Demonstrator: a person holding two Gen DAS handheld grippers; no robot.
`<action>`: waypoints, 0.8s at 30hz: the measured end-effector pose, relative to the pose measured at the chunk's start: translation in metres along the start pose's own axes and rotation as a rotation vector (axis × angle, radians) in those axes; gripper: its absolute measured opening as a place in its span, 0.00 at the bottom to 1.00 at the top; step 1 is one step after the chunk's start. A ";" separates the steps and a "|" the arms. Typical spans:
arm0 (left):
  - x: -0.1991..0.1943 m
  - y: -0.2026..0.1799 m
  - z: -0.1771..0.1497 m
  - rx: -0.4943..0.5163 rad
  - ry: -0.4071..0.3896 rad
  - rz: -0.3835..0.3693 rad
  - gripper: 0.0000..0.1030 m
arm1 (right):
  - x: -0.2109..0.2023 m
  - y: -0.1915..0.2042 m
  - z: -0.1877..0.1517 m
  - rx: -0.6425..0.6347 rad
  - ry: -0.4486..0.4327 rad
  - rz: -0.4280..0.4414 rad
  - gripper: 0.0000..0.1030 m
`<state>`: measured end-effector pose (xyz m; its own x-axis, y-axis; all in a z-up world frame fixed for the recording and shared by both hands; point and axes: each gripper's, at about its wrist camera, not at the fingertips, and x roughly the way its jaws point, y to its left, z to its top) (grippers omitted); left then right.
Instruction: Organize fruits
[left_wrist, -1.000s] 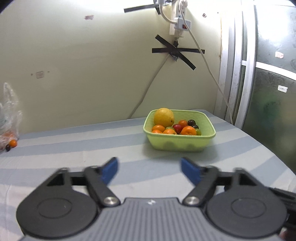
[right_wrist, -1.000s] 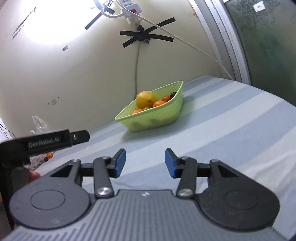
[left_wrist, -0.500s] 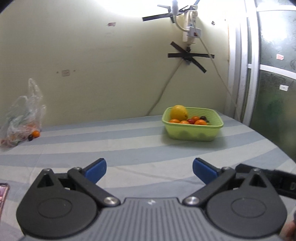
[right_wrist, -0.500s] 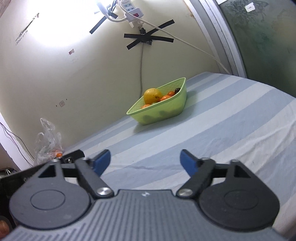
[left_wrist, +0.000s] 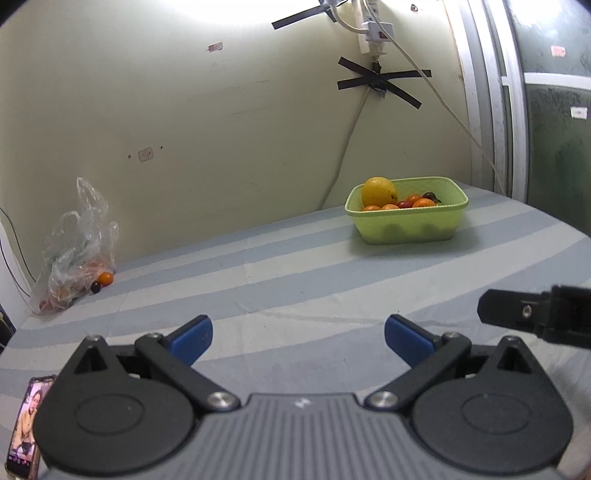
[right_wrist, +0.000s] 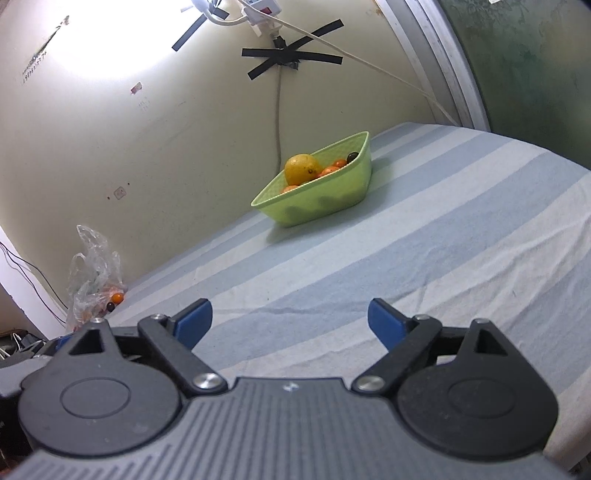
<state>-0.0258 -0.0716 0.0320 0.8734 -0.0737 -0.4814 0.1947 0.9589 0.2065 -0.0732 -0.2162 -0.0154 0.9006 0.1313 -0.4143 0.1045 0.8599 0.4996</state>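
**A:** While both tools stand low over the blue-and-white striped cloth (left_wrist: 295, 266), what has changed in the last second?

**B:** Both have drawn back from the light green plastic basket (left_wrist: 406, 225); it looks smaller and farther now in both wrist views. The left gripper (left_wrist: 297, 334) has spread its jaws to the widest, and the right gripper (right_wrist: 290, 325) has just been opening its jaws too. Nothing is between the blue pads of either one.

**A:** So where are the fruits?

**B:** A big yellow round fruit (left_wrist: 378, 192) and several small orange, red and dark ones lie inside the basket, near the wall. More small fruits stay at the crumpled clear plastic bag (left_wrist: 77, 251) in the far left corner, with a small orange fruit (left_wrist: 106, 277) and a small dark fruit (left_wrist: 95, 286) just beside it on the cloth.

**A:** What does this mean for the task?

**B:** I judge one delivery is finished, and the empty hands are free to go for the bag. Some fruits are not yet organized.
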 end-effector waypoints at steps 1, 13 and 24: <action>0.000 -0.001 0.000 0.003 0.001 0.001 1.00 | 0.001 0.000 0.000 0.000 0.002 0.002 0.91; 0.013 -0.001 -0.002 0.004 0.042 0.046 1.00 | 0.010 -0.007 -0.004 0.024 0.037 -0.004 0.91; 0.024 0.000 -0.005 -0.024 0.138 -0.042 1.00 | 0.018 -0.005 -0.005 0.024 0.066 -0.004 0.91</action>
<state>-0.0074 -0.0716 0.0161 0.7945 -0.0769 -0.6024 0.2175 0.9622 0.1640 -0.0602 -0.2158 -0.0294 0.8703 0.1613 -0.4654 0.1185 0.8485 0.5157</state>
